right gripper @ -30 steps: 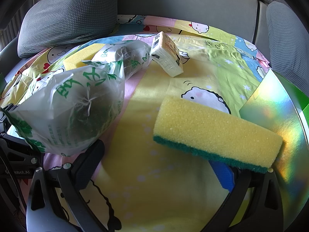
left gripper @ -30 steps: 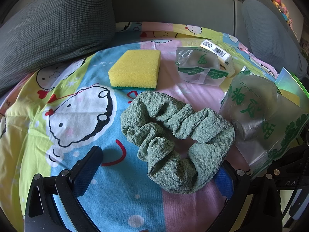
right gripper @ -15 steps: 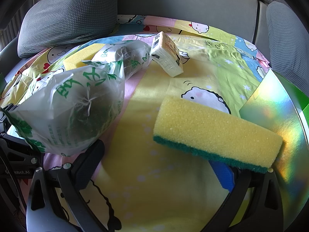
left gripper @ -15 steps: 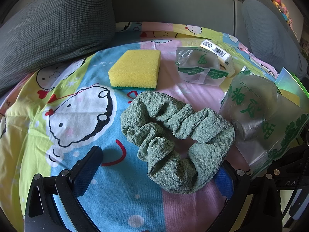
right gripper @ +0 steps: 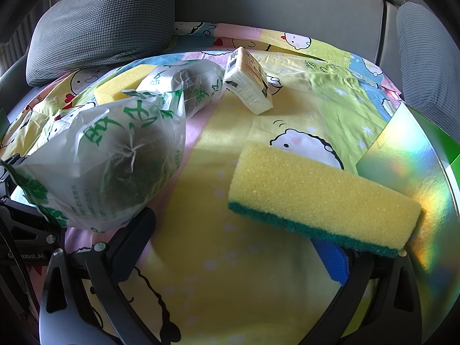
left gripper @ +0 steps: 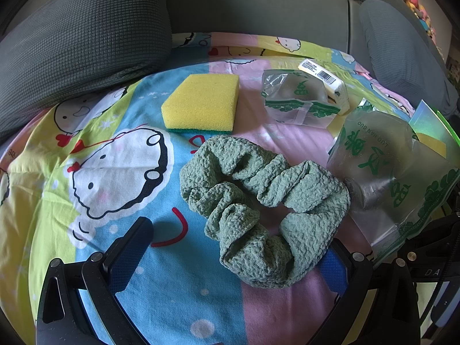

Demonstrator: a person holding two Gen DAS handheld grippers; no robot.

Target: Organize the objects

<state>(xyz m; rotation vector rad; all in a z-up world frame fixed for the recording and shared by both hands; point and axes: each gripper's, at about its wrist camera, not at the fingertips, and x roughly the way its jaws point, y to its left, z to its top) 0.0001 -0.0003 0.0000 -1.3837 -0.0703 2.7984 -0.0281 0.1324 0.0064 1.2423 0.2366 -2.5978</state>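
Observation:
A green crinkled scrunchie (left gripper: 264, 210) lies on the cartoon-print sheet (left gripper: 120, 178), just ahead of my open left gripper (left gripper: 235, 256); its near edge reaches between the fingers and covers the right fingertip. Beyond it rest a yellow sponge with a green base (left gripper: 201, 103), a clear green-printed bag (left gripper: 296, 100) and a larger one (left gripper: 385, 169). My right gripper (right gripper: 241, 235) is open, with a second yellow sponge (right gripper: 319, 198) lying over its right finger. The larger bag (right gripper: 106, 158) sits at its left, with a white barcoded packet (right gripper: 250, 86) farther back.
A grey cushion (left gripper: 77, 43) lies at the back left against the grey sofa backrest (left gripper: 253, 8). A shiny holographic box with a green edge (right gripper: 417, 166) stands at the right. Another grey cushion (right gripper: 428, 54) is at the far right.

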